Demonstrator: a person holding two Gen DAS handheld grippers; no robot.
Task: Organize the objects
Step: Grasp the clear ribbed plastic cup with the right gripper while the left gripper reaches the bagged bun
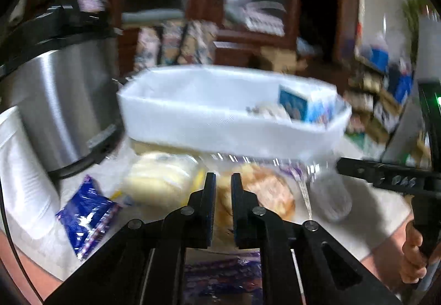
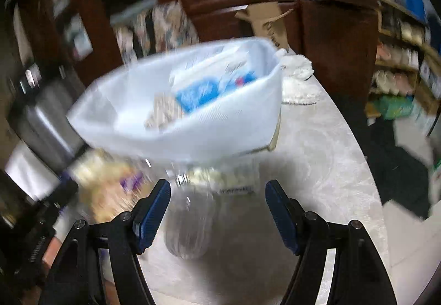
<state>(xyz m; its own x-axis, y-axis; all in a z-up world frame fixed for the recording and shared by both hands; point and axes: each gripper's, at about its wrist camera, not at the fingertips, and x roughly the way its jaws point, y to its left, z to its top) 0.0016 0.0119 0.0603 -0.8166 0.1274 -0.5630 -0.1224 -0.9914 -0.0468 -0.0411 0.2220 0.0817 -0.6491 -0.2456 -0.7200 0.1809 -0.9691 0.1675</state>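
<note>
A white fabric basket (image 1: pixel 193 117) (image 2: pixel 193 137) stands on the pale table with a blue box (image 1: pixel 295 105) (image 2: pixel 195 95) inside. In front of it lie a pale wrapped bun (image 1: pixel 160 183), a brown wrapped bun (image 1: pixel 267 192), a blue snack packet (image 1: pixel 85 211) and a clear glass (image 1: pixel 330 194) (image 2: pixel 190 225) on its side. My left gripper (image 1: pixel 223 181) hovers over the brown bun, jaws almost together, nothing plainly pinched. My right gripper (image 2: pixel 217 194) is open just above the clear glass, which lies between its fingers untouched.
A steel cooker (image 1: pixel 63 101) (image 2: pixel 46 123) stands left of the basket, with a white roll (image 1: pixel 19 167) in front of it. A white cloth (image 2: pixel 297 76) lies behind the basket. A hand (image 1: pixel 413 255) holds the right gripper. Shelves and a wooden cabinet stand beyond.
</note>
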